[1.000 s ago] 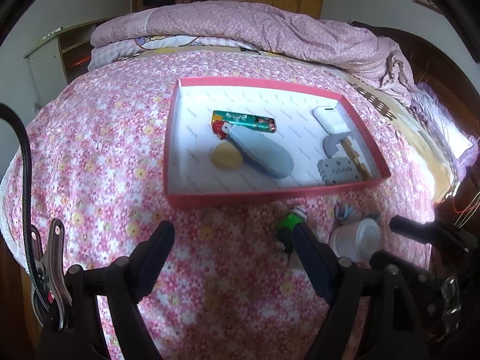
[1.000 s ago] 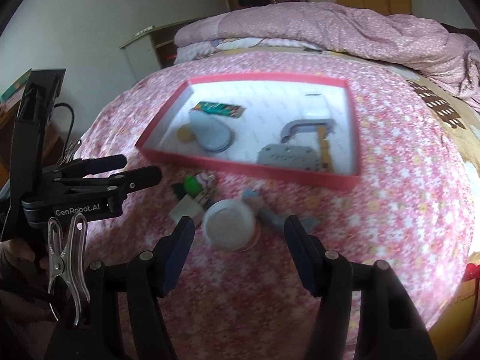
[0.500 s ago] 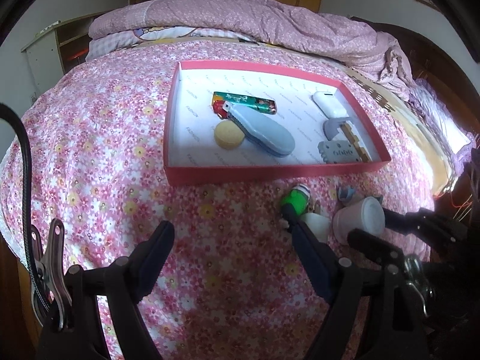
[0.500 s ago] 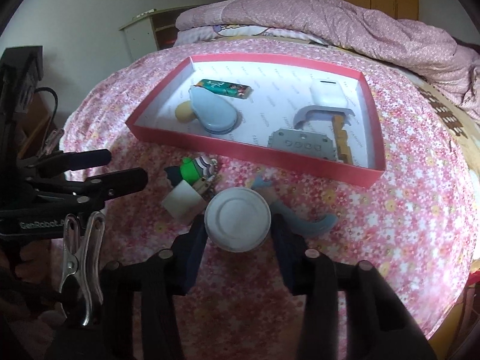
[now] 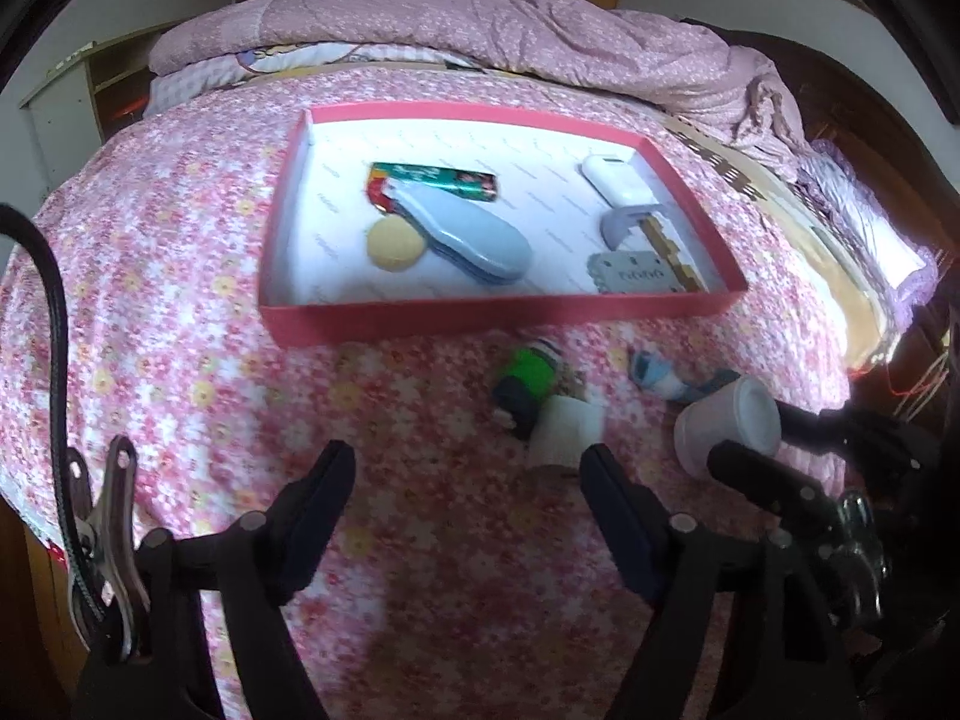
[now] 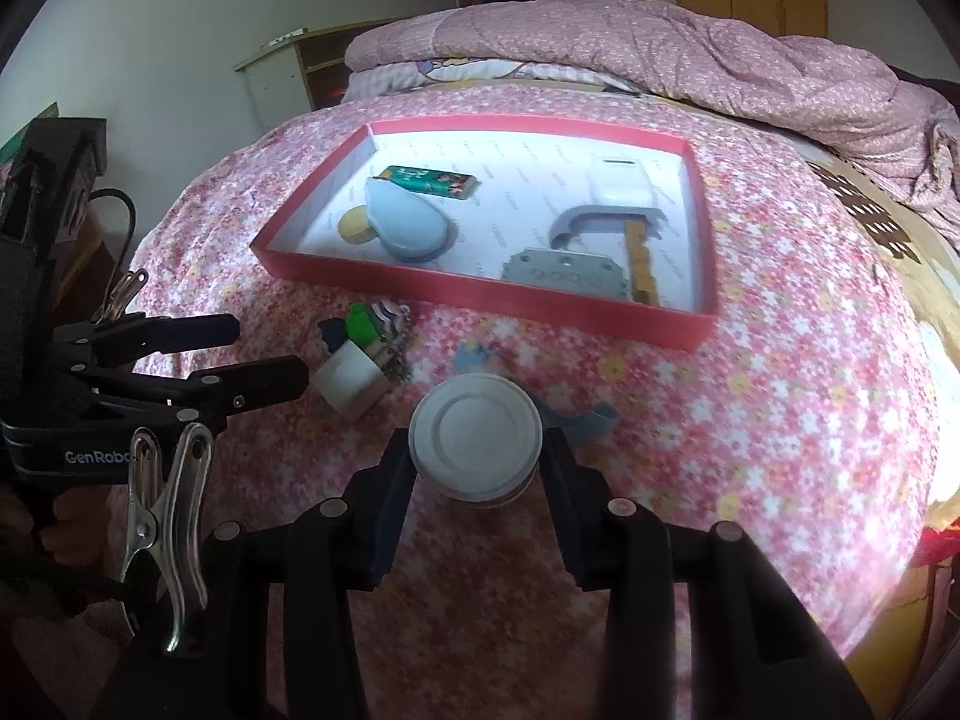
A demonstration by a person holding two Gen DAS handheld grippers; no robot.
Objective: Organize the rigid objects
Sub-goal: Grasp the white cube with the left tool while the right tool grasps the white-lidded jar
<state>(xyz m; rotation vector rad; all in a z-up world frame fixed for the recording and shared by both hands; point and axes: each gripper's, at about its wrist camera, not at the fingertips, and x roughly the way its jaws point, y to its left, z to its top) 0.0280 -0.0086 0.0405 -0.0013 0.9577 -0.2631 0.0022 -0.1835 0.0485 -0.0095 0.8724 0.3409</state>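
Note:
My right gripper (image 6: pixel 477 450) is shut on a white round jar (image 6: pixel 476 435) and holds it just above the flowered bedspread; the jar (image 5: pixel 729 423) also shows in the left wrist view. My left gripper (image 5: pixel 465 480) is open and empty, just short of a white block (image 5: pixel 567 429) and a green toy (image 5: pixel 528 375). A red tray (image 6: pixel 480 294) lies beyond, holding a blue case (image 6: pixel 405 225), a yellow disc (image 6: pixel 354 225), a green pack (image 6: pixel 431 181), a white box (image 6: pixel 618 180) and a grey plate (image 6: pixel 567 273).
A small blue piece (image 6: pixel 579 417) lies on the bedspread behind the jar. A rumpled pink quilt (image 6: pixel 660 54) is piled at the bed's far end. A shelf unit (image 6: pixel 300 69) stands by the wall at left. The bed's edge drops off at right.
My right gripper has moved in around the white jar, closed on it and lifted it slightly. My left gripper has drawn back a little from the white block and green toy.

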